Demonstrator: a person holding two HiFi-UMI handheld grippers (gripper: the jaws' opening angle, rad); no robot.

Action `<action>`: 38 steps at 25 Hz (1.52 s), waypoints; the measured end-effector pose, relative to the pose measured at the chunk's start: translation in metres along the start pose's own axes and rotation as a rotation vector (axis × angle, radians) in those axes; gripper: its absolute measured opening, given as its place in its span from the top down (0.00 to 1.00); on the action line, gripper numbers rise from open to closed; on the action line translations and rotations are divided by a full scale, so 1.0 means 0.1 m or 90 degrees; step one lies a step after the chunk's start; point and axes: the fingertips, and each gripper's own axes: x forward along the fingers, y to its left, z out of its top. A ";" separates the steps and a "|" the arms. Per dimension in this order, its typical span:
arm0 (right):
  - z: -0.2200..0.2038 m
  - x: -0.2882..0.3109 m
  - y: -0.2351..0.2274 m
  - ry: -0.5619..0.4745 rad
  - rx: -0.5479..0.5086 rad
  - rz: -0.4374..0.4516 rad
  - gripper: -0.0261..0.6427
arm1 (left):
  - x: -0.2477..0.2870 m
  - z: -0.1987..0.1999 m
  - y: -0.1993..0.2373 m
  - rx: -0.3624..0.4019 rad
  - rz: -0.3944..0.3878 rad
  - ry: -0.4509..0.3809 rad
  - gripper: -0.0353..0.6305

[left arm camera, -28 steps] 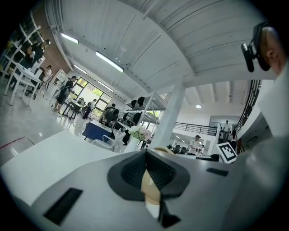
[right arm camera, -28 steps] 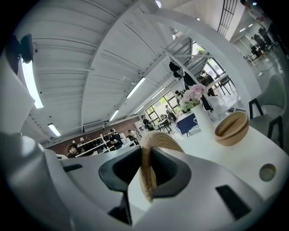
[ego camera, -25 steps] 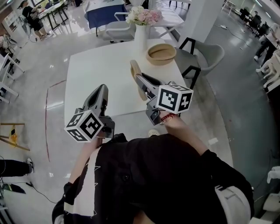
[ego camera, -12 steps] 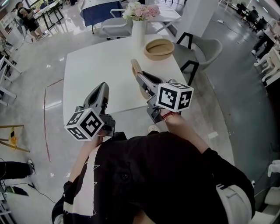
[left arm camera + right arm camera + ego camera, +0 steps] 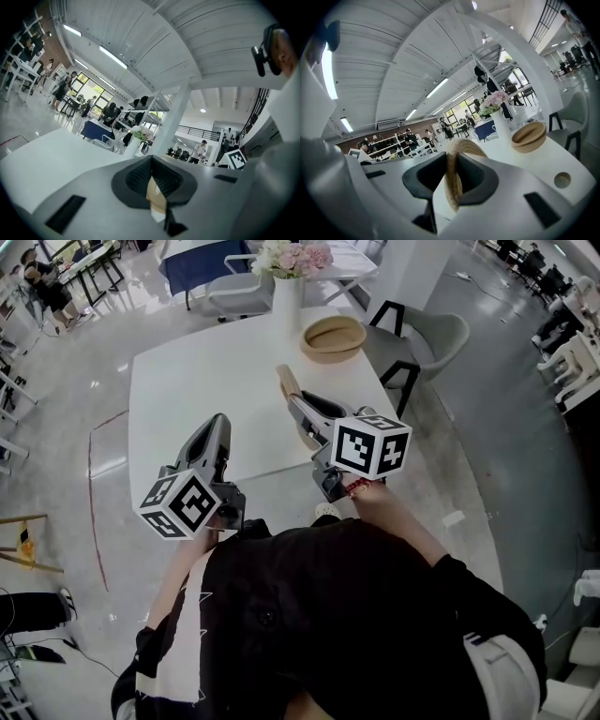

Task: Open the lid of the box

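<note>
A round woven lid point(image 5: 286, 382) stands on edge above the white table point(image 5: 206, 381), with my right gripper point(image 5: 298, 409) shut on its rim. In the right gripper view the lid point(image 5: 464, 146) sits pinched between the dark pads of the right gripper point(image 5: 451, 163). The open woven box point(image 5: 333, 338) rests at the table's far right, also seen as the box point(image 5: 528, 136) ahead to the right. My left gripper point(image 5: 219, 423) hovers over the table's near edge, apart from the lid, its jaws together and empty. The left gripper point(image 5: 152, 165) shows its pads touching.
A white vase of pink flowers point(image 5: 286, 296) stands at the table's far edge, left of the box. A grey chair point(image 5: 441, 334) sits beside the table's right side. More tables, chairs and people fill the hall beyond.
The head camera has shifted a little, so the table sits slightly further left in the view. Both grippers and the lid keep their places.
</note>
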 end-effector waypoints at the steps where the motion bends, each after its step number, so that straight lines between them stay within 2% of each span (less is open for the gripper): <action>1: 0.00 0.00 0.00 0.000 -0.001 -0.001 0.84 | 0.01 0.00 0.00 0.000 -0.001 0.000 0.93; 38: -0.03 0.02 -0.08 0.008 -0.022 -0.017 0.84 | 0.14 -0.07 0.02 -0.017 -0.016 0.010 0.93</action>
